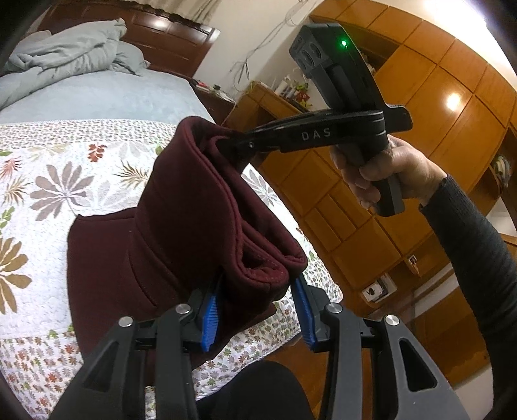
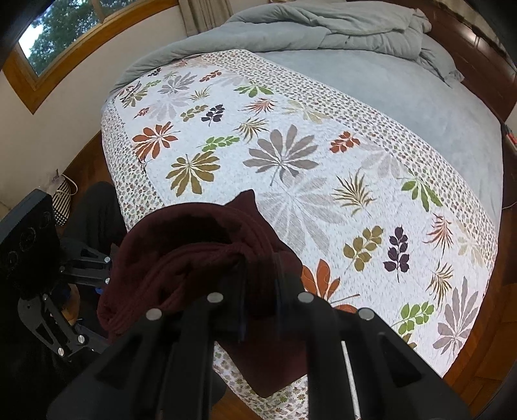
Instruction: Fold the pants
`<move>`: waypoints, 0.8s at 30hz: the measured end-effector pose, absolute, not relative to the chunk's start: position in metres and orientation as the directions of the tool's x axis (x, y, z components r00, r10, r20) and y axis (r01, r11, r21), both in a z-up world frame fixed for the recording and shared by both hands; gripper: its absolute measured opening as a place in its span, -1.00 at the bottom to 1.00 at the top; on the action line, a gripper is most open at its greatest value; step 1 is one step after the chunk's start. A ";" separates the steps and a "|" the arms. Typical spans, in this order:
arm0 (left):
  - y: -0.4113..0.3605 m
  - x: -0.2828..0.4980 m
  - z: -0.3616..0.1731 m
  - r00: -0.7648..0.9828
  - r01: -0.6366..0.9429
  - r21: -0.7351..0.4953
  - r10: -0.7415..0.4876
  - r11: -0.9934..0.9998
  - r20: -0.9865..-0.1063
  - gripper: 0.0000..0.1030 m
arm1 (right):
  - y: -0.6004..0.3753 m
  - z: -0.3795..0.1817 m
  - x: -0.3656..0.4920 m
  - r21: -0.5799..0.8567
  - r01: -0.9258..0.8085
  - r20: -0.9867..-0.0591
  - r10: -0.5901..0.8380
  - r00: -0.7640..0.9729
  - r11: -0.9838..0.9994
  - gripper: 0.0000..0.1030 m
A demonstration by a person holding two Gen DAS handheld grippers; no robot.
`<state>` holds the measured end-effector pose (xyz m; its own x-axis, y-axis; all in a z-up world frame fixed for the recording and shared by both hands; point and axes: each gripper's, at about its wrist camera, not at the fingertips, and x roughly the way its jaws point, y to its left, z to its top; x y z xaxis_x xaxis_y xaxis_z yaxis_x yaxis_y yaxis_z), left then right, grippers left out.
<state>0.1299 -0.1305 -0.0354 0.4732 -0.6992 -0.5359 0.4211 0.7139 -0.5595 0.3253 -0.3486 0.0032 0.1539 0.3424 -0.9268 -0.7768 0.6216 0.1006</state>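
The dark maroon pants point(image 1: 181, 232) are folded into a thick band. Their lower part rests on the floral quilt point(image 1: 48, 194) near the bed's corner. My left gripper point(image 1: 258, 290) is shut on the near end of the raised fold, a blue pad point(image 1: 210, 310) on each side. My right gripper point(image 1: 226, 143), held by a hand point(image 1: 387, 171), pinches the far top end. In the right wrist view that right gripper point(image 2: 260, 268) is shut on bunched maroon pants point(image 2: 181, 252), and the left gripper point(image 2: 103, 274) is at the left, its tips hidden by cloth.
A crumpled grey duvet point(image 2: 323, 26) lies at the head of the bed by the dark headboard point(image 1: 168, 32). Wooden cabinets point(image 1: 420, 129) and a cluttered nightstand point(image 1: 290, 93) stand to the right. A dark trouser leg point(image 1: 252, 394) is at the bed's edge. Floral quilt point(image 2: 290, 161) spreads beyond.
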 end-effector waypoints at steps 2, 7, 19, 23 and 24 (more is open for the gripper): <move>-0.137 0.133 -0.039 0.459 0.426 -0.560 -0.703 0.710 -0.543 -0.21 | -0.356 -0.001 0.326 0.103 -0.771 -0.926 0.343 0.156 0.628 -0.77; -0.154 0.139 -0.048 0.427 0.438 -0.560 -0.711 0.703 -0.558 -0.21 | -0.375 -0.012 0.329 0.106 -0.758 -0.927 0.340 0.158 0.643 -0.77; -0.187 0.152 -0.075 0.351 0.451 -0.571 -0.725 0.686 -0.593 -0.21 | -0.408 -0.042 0.334 0.132 -0.741 -0.924 0.353 0.149 0.659 -0.77; -0.196 0.157 -0.088 0.329 0.449 -0.573 -0.723 0.685 -0.607 -0.21 | -0.420 -0.052 0.336 0.149 -0.731 -0.920 0.365 0.145 0.666 -0.77; -0.198 0.159 -0.092 0.323 0.449 -0.573 -0.723 0.685 -0.611 -0.21 | -0.425 -0.056 0.336 0.153 -0.728 -0.920 0.366 0.143 0.669 -0.77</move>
